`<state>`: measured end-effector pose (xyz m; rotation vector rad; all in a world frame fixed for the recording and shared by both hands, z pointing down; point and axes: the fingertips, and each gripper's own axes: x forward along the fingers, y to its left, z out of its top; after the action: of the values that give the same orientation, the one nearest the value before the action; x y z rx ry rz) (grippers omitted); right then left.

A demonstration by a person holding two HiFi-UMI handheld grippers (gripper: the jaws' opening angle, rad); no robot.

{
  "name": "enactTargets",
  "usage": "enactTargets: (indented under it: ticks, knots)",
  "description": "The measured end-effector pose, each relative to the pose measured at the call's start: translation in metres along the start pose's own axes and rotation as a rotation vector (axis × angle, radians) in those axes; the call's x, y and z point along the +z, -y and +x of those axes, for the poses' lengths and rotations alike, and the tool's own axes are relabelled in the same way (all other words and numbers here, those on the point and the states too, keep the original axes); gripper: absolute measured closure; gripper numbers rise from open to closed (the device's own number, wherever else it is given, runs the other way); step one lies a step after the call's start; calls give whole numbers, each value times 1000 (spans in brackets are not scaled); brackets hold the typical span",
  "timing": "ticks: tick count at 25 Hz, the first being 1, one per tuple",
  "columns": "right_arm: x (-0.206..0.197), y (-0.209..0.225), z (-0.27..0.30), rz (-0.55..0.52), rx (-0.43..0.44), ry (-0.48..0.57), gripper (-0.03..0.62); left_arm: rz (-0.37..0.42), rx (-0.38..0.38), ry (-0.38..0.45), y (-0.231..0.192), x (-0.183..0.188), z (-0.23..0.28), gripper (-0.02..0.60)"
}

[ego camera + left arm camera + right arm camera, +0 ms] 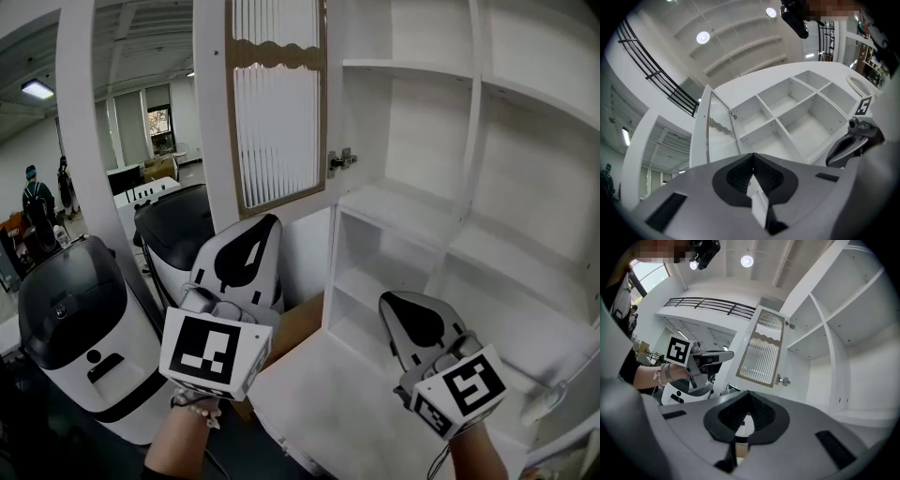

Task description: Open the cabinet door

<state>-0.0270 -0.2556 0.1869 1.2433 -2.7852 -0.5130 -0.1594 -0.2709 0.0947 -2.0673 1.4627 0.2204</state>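
Observation:
The white cabinet has its ribbed-glass door swung open to the left, with a metal hinge showing on its inner edge. The bare shelves are exposed. My left gripper is shut on nothing, below the door's lower edge and apart from it. My right gripper is shut and empty too, in front of the lower shelf opening. The left gripper view has the door above the closed gripper tips. In the right gripper view the door hangs beyond the shut gripper tips.
Two white-and-black machines stand on the floor left of the cabinet. A brown board lies by the cabinet's lower corner. People stand far off at the left. The cabinet's white ledge juts out below my grippers.

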Motion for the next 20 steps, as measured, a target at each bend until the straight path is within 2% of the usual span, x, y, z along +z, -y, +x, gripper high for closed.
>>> enactTargets:
  ticks: [4, 7, 12, 20]
  knots:
    - [-20, 2, -13, 13, -31, -71, 594, -46, -39, -36, 31, -16, -7, 581]
    - [-24, 8, -23, 16, -56, -32, 594, -71, -82, -57, 56, -29, -11, 581]
    - [-42, 18, -44, 41, -117, -49, 594, -108, -151, -82, 95, -46, -19, 581]
    - [-69, 20, -69, 64, -181, -69, 594, -89, -242, -118, 145, -69, -32, 581]
